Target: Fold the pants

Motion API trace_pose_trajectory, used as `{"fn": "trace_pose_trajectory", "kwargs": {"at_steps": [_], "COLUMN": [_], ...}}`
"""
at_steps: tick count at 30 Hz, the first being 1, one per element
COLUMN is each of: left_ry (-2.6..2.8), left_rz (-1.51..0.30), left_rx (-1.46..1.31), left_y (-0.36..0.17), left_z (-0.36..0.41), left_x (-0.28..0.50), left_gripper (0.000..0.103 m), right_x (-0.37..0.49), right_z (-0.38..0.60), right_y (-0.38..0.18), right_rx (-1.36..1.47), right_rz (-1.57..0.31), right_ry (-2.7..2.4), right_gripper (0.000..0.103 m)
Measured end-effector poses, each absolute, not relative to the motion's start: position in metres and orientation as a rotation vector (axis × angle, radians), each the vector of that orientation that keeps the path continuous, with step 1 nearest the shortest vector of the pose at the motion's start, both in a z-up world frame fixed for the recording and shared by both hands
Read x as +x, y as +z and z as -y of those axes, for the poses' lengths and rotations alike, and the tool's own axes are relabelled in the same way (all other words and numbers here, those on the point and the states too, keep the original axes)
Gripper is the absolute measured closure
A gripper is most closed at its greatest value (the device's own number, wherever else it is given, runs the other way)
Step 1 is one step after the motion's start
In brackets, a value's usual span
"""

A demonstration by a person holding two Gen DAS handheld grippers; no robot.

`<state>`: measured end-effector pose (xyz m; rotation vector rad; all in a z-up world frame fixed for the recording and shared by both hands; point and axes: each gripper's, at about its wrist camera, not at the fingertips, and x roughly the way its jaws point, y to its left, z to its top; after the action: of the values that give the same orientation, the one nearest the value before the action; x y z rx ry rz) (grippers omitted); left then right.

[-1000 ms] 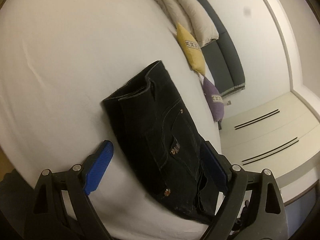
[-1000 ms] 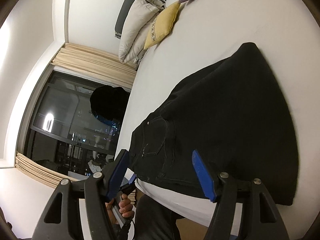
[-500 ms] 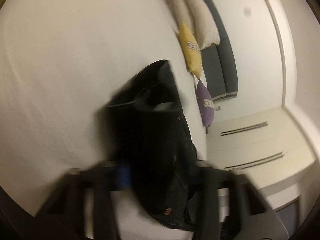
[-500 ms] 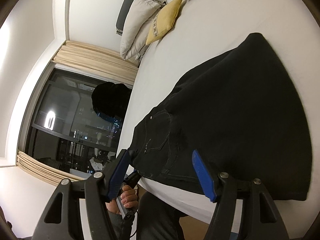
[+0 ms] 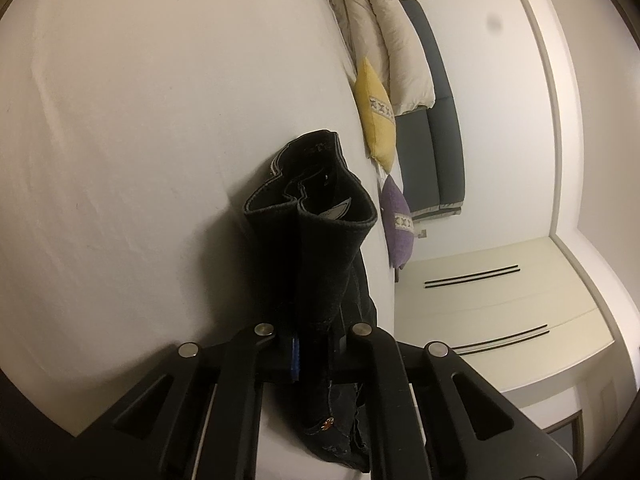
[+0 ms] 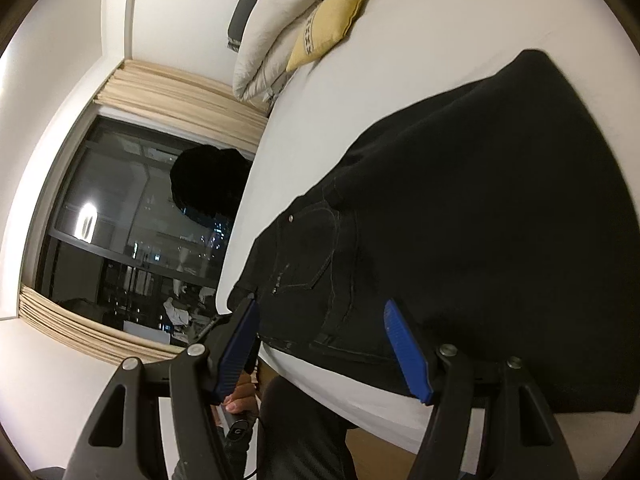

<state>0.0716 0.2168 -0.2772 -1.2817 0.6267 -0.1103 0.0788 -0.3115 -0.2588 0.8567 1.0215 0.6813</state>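
Left tool [image 5: 314, 354] clamped on black pants [image 5: 320, 248] — right tool [image 6: 324, 344] wide apart, empty — no legible writing

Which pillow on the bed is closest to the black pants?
The purple pillow. It lies nearer the black pants than the yellow pillow behind it, and the big cream pillows are farthest back by the headboard.

text: none legible | labels: none | brands: none | numbers: none
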Motion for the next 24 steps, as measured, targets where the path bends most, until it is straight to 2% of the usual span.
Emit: {"fn": "trace_pose_trajectory", "kwargs": {"at_steps": [8,11,13,15,17,21,24], "left_ry": [-0.097,-0.096,-0.095,-0.092,-0.085,-0.089,-0.132], "left_rz": [-0.643,-0.646,-0.649,-0.649,-0.650,-0.651,-0.641], "left_rx": [-1.263,-1.246,-1.214,-1.201,-1.196,-1.113,-0.968], "left_y": [-0.269,-0.263,-0.258,-0.256,-0.255,-0.239,-0.201], "left_z": [-0.217,-0.215,-0.211,-0.212,-0.211,-0.204,-0.182], "left_x": [0.053,0.054,0.057,0.057,0.057,0.061,0.073], "left_gripper": [0.097,0.097,0.097,0.097,0.097,0.097,0.097], "right_x": [0.104,0.108,0.107,0.105,0.103,0.106,0.109], "right_z": [0.271,0.266,0.270,0.277,0.285,0.299,0.315], "right_y": [-0.283,-0.307,-0.300,-0.288,-0.276,-0.262,-0.259], "right_rx": [0.813,0.743,0.788,0.855,0.878,0.905,0.927], "right_rz": [-1.096,-1.139,-1.141,-1.106,-1.057,-1.030,-1.027], "right_ry": [0.727,0.657,0.668,0.693,0.697,0.695,0.663], "right_gripper": [0.034,0.052,0.048,0.038,0.033,0.030,0.027]}}
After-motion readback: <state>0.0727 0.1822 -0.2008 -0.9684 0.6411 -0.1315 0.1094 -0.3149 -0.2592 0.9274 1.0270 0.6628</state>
